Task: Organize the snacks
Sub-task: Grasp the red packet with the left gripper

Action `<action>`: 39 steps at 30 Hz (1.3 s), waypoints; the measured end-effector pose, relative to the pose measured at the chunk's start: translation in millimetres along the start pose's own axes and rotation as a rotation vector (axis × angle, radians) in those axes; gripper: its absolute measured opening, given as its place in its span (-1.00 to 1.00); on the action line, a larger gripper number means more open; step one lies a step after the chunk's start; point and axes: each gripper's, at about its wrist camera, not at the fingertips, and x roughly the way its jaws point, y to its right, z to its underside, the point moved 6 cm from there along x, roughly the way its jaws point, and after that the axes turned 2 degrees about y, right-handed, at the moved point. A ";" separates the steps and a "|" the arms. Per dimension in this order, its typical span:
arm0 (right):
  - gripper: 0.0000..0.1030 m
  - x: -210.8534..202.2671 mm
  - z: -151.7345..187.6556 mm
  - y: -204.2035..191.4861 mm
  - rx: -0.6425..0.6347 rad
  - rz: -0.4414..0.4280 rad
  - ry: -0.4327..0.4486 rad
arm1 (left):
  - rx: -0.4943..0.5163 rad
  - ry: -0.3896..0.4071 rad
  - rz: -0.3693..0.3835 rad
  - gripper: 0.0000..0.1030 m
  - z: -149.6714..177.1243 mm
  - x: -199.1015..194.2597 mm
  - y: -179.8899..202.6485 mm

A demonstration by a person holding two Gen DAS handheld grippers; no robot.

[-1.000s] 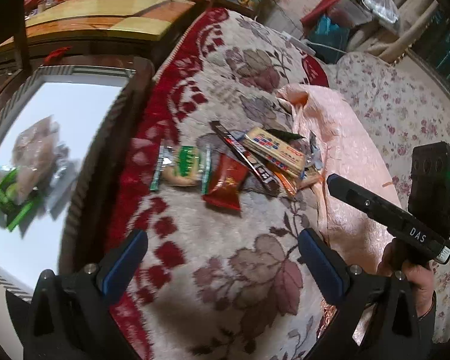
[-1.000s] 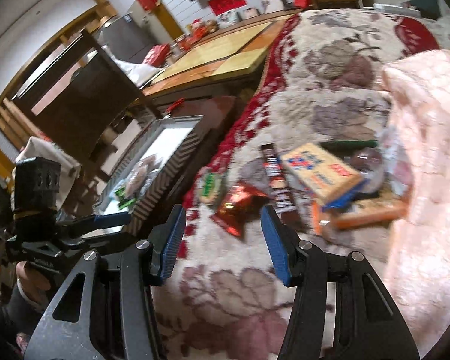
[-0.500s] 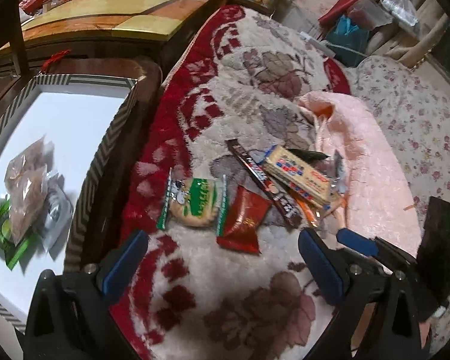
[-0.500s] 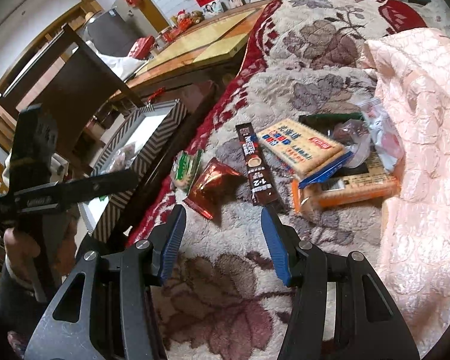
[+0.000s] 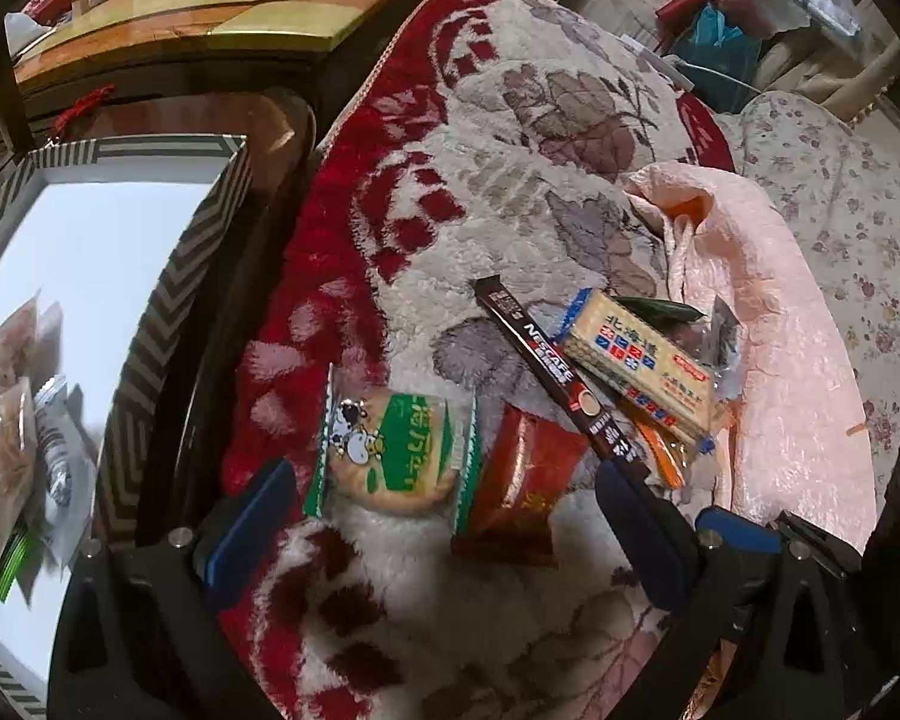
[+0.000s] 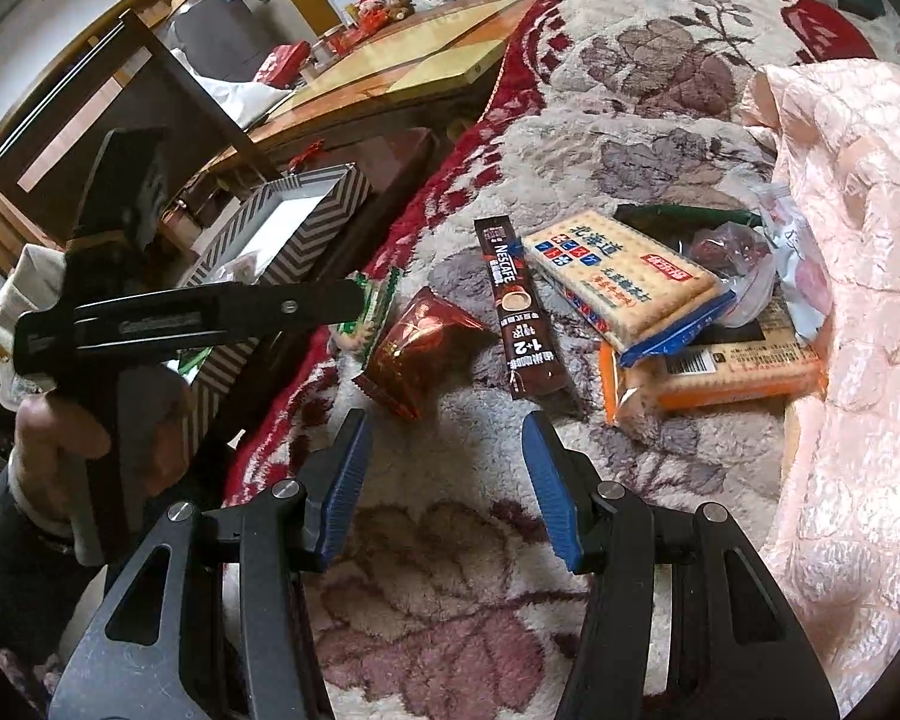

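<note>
Left wrist, striped box (image 5: 168, 324), snack packets (image 5: 12, 450) inside

A plush floral blanket (image 5: 510, 192), cream with red border, carries the snacks. Near its centre lies a green-and-white round cracker packet (image 5: 390, 450); touching it at 3 o'clock is a red foil packet (image 5: 522, 480). A dark Nescafe stick (image 6: 513, 306) lies slantwise beside that, its far side just beside a blue-edged cracker pack (image 6: 624, 282), which rests partly on an orange-wrapped pack (image 6: 720, 372). A pink quilted cloth (image 5: 780, 360) covers the blanket at 3 o'clock. At 9 o'clock, off the blanket, stands a striped box (image 5: 168, 324).
</note>
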 end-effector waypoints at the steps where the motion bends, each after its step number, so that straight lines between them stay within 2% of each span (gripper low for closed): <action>1: 0.01 0.5 -0.1 -0.2 0.000 -0.002 -0.002 | -0.004 -0.005 -0.002 0.96 -0.4 1.6 -1.6; 10: 0.01 4.3 3.2 5.2 0.012 0.006 -0.017 | -0.016 -0.038 0.022 0.96 6.9 6.3 1.8; 17: 0.01 2.8 6.7 15.8 0.041 0.012 -0.016 | 0.086 -0.006 0.032 0.95 17.5 -1.1 34.5; 20: 0.01 -0.9 8.1 22.6 0.052 0.021 -0.012 | 0.137 0.008 0.048 0.82 19.5 -0.9 48.1; 25: 0.01 -11.7 11.4 39.1 0.090 0.031 0.007 | 0.202 0.001 0.074 0.76 21.7 10.6 64.4; 31: 0.01 -15.3 12.2 45.1 0.111 0.028 0.015 | 0.210 -0.032 0.060 0.73 23.2 29.3 66.2; 34: 0.01 -14.9 11.1 43.3 0.103 0.025 0.017 | 0.229 -0.035 0.043 0.41 23.6 32.7 65.5; 36: 0.01 -15.4 10.5 43.7 0.102 0.024 0.019 | 0.236 -0.029 0.025 -0.07 22.4 33.8 61.6; 39: 0.01 -15.7 8.7 44.0 0.100 0.025 0.023 | 0.221 -0.048 0.038 -0.27 22.7 37.7 56.1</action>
